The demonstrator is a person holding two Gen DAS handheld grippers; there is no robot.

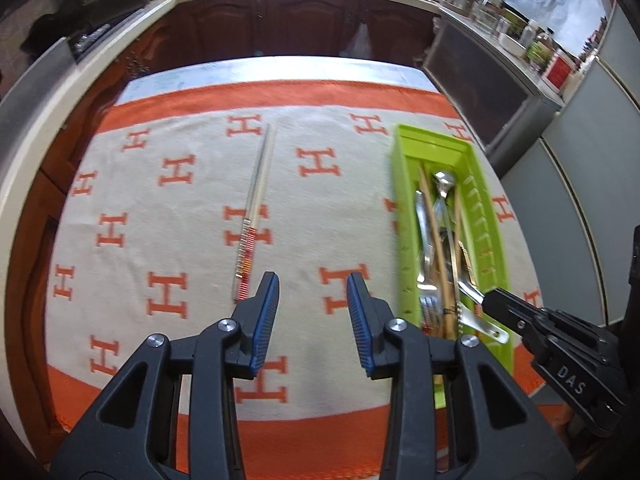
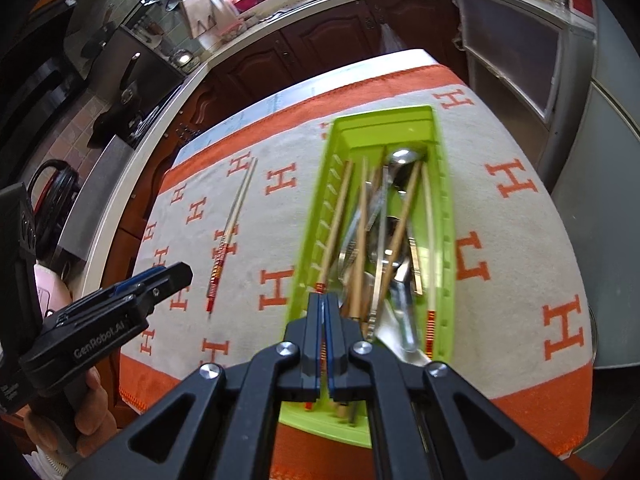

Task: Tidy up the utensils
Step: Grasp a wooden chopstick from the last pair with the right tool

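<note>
A lime green utensil tray (image 1: 403, 208) (image 2: 445, 216) lies on the right of the cloth. It holds spoons, forks (image 2: 402, 280) and wooden chopsticks (image 1: 434, 216). My right gripper (image 2: 323, 300) (image 1: 489, 299) hovers over the tray's near end. It is shut on the red-banded end of a chopstick (image 2: 338, 216) that lies along the tray's left side. A pair of pale chopsticks with red-banded ends (image 1: 256, 200) (image 2: 234, 216) rests on the cloth left of the tray. My left gripper (image 1: 313, 284) (image 2: 176, 276) is open just right of their near ends, with nothing between its fingers.
An orange and white cloth with H marks (image 1: 180, 208) (image 2: 516, 208) covers the table. Dark wooden cabinets (image 1: 280, 24) under a crowded counter stand behind it. A grey cabinet (image 2: 516, 52) stands at the right. A hand (image 2: 90, 400) holds the left gripper.
</note>
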